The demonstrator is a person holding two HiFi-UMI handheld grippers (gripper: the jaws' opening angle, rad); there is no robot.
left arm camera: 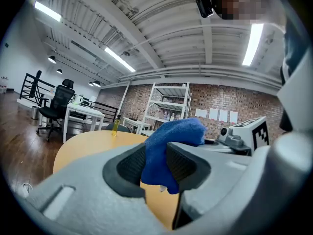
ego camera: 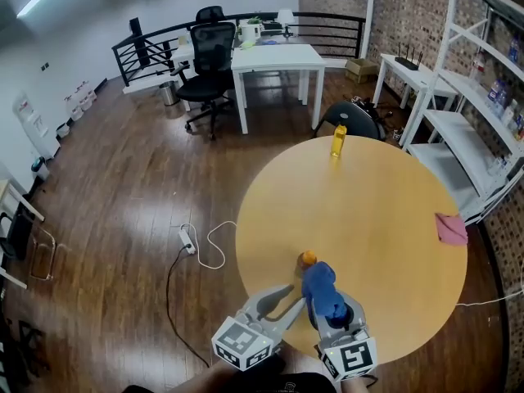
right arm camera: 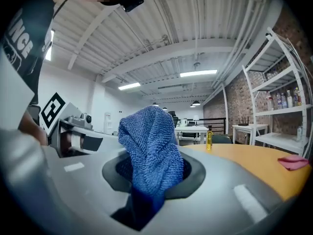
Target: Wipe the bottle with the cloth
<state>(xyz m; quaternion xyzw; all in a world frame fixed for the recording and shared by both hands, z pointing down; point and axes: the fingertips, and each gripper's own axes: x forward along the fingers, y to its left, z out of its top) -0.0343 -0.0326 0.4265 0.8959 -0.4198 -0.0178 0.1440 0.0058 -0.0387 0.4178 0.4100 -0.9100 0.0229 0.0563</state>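
While right tongs (right arm camera: 152, 176) clamp it, the blue terry cloth (right arm camera: 148, 143) stands bunched.

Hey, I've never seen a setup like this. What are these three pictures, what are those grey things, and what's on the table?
There is no robot here. A person holds two grey hand tools, each a two-jaw gripper with a marker cube. The wide picture comes from a camera on the person's head, looking down. The other two come from cameras riding on the left gripper and the right gripper, looking along their jaws. On the round table, a yellow bottle stands at the far edge and a pink cloth lies at the right edge. Both grippers are closed on one blue cloth. A small orange thing peeks out beside it; I cannot tell what it is.
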